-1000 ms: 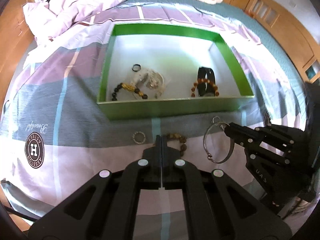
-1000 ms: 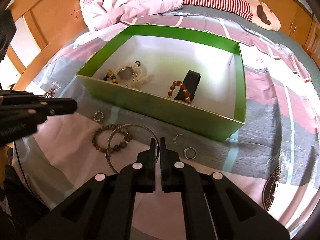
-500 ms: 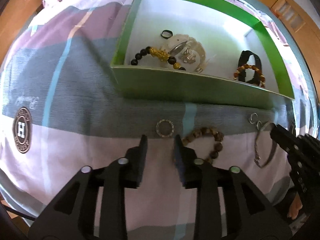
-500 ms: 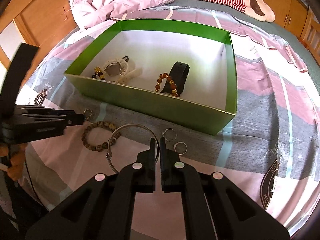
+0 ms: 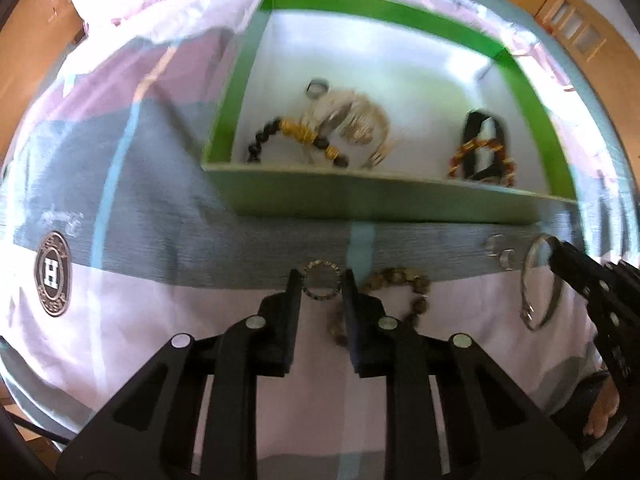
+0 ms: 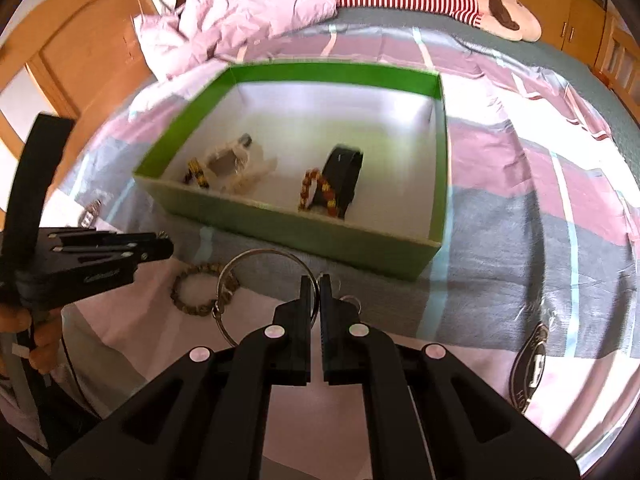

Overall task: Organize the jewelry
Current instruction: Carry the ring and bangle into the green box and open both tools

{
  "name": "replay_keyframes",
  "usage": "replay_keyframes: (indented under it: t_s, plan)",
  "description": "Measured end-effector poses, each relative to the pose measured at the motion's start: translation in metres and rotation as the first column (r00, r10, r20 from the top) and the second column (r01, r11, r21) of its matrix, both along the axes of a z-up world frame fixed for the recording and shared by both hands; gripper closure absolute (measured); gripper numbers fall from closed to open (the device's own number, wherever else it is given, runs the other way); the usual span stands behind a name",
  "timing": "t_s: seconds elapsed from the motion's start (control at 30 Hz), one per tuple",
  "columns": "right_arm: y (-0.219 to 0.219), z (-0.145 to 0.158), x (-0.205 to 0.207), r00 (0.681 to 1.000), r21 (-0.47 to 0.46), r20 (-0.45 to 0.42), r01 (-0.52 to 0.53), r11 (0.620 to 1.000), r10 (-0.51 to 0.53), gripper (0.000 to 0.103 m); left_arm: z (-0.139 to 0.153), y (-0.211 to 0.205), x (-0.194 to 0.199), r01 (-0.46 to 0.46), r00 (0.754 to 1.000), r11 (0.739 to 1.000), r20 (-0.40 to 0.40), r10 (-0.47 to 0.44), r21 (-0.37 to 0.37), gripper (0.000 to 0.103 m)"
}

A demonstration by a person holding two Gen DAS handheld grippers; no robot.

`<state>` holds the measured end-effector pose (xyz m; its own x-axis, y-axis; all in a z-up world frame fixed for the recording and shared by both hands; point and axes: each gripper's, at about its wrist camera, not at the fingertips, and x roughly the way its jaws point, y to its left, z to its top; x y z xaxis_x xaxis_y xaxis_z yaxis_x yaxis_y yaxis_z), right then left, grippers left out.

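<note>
A bedspread point(image 5: 160, 184) carries a green box point(image 5: 372, 204) already holding bracelets and a black band. Loose pieces lie on the cloth just in front of its near wall. The right gripper point(image 6: 314, 282) is pinched on the rim of a silver bangle point(image 6: 240, 264), whose loop extends to that gripper's left. Beside it lies a brown bead bracelet point(image 5: 400, 280). The left gripper point(image 5: 320, 280) stands partly open, holding nothing, its fingers straddling a small studded ring point(image 5: 321, 285) that lies flat between the tips. Closing should catch it; the box lies straight ahead, beyond the ring.
</note>
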<state>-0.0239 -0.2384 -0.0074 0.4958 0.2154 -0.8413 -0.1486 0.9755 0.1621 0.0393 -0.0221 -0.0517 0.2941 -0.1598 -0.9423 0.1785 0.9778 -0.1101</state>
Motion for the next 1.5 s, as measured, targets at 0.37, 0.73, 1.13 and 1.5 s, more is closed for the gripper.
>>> replay_keyframes:
  t_s: [0.37, 0.73, 1.13, 1.5]
  plan:
    - [-0.002, 0.031, 0.023, 0.992, -0.027, 0.125, 0.035, 0.999, -0.031, 0.099, 0.072, 0.001, -0.005, 0.03, 0.981, 0.999, 0.194, -0.025, -0.026, 0.082]
    - [0.0, 0.008, 0.078, 0.986, -0.049, 0.165, 0.037, 0.998, -0.028, 0.099, 0.053, -0.015, 0.058, 0.022, 0.98, 0.999, 0.198, -0.026, 0.025, 0.082]
    - [-0.014, 0.012, 0.069, 0.982, -0.01, 0.167, 0.093, 0.996, -0.09, 0.052, 0.046, -0.008, 0.058, -0.003, 0.983, 1.0, 0.183, 0.006, -0.02, 0.055]
    - [-0.008, -0.017, 0.008, 1.0, -0.016, -0.008, -0.014, 1.0, 0.014, 0.052, 0.026, -0.016, -0.029, 0.06, 0.994, 0.998, 0.09, -0.063, 0.035, 0.041]
